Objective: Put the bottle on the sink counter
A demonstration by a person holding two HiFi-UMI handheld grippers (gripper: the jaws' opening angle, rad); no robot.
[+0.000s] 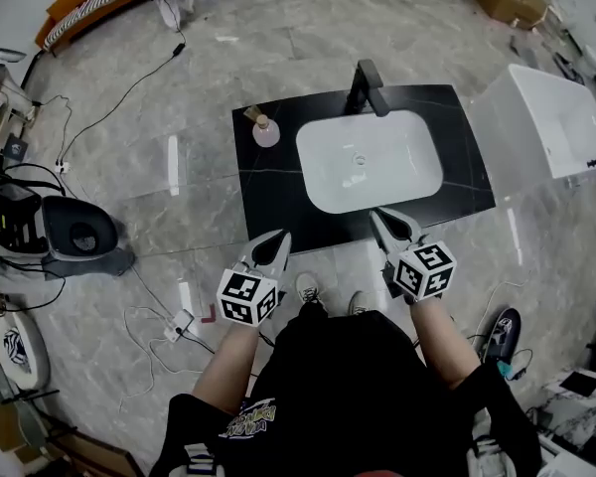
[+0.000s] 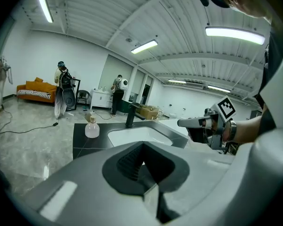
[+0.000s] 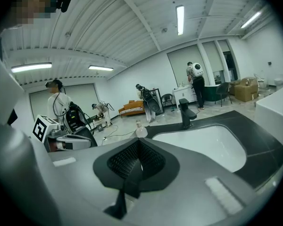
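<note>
A small pinkish bottle (image 1: 265,130) with a tan cap stands upright on the far left corner of the black sink counter (image 1: 268,192). It also shows as the bottle (image 2: 91,127) in the left gripper view and the bottle (image 3: 141,131) in the right gripper view. The white basin (image 1: 370,160) and a black faucet (image 1: 367,87) fill the counter's middle. My left gripper (image 1: 278,238) hangs at the counter's near edge, shut and empty, well short of the bottle. At the near edge below the basin, my right gripper (image 1: 382,218) is shut and empty too.
A white box-like unit (image 1: 541,117) stands right of the counter. A grey machine (image 1: 79,238) and loose cables (image 1: 149,326) lie on the floor at left. An orange sofa (image 1: 91,1) is far back left. People stand in the background (image 2: 63,86).
</note>
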